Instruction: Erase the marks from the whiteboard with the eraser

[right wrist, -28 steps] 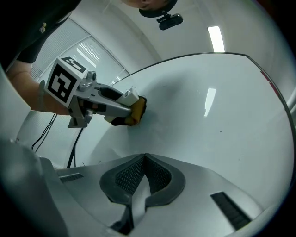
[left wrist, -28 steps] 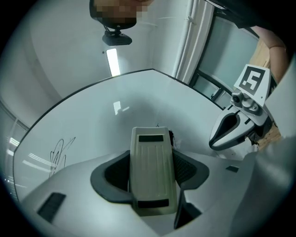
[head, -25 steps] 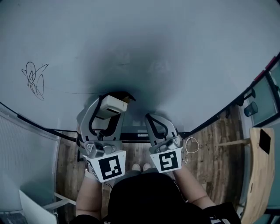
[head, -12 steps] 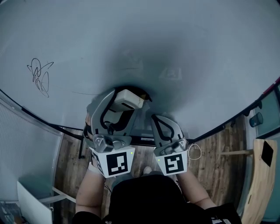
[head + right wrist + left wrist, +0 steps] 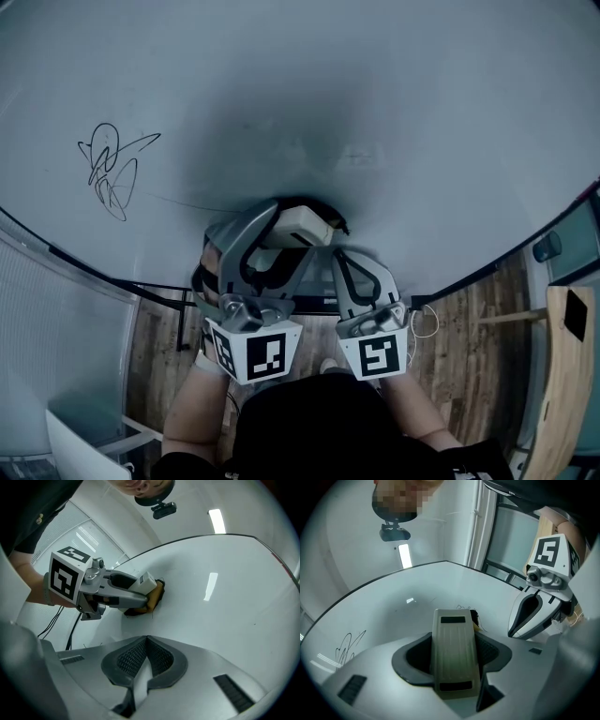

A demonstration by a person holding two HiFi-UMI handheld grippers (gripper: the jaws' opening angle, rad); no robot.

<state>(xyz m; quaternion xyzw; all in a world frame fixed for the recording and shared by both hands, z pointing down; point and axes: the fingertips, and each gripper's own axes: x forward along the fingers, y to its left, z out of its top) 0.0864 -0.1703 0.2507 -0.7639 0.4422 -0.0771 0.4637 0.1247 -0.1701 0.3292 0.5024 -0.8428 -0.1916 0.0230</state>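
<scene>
The whiteboard fills the upper head view. A black scribble sits on its left part and also shows as the scribble in the left gripper view. My left gripper is shut on a beige eraser, whose dark felt edge rests against the board's lower middle. The eraser lies lengthwise between the jaws of the left gripper, with a faint small mark at its tip. My right gripper hangs just right of it, shut and empty; the right gripper shows its pads pressed together.
The board's black lower frame runs across above a wooden floor. A wooden tabletop stands at the right edge, a white cable hangs by the right gripper, and a glass partition is at the lower left.
My left gripper has carried the eraser up and rightward along the board's lower middle. The right gripper has followed beside it, still shut.
</scene>
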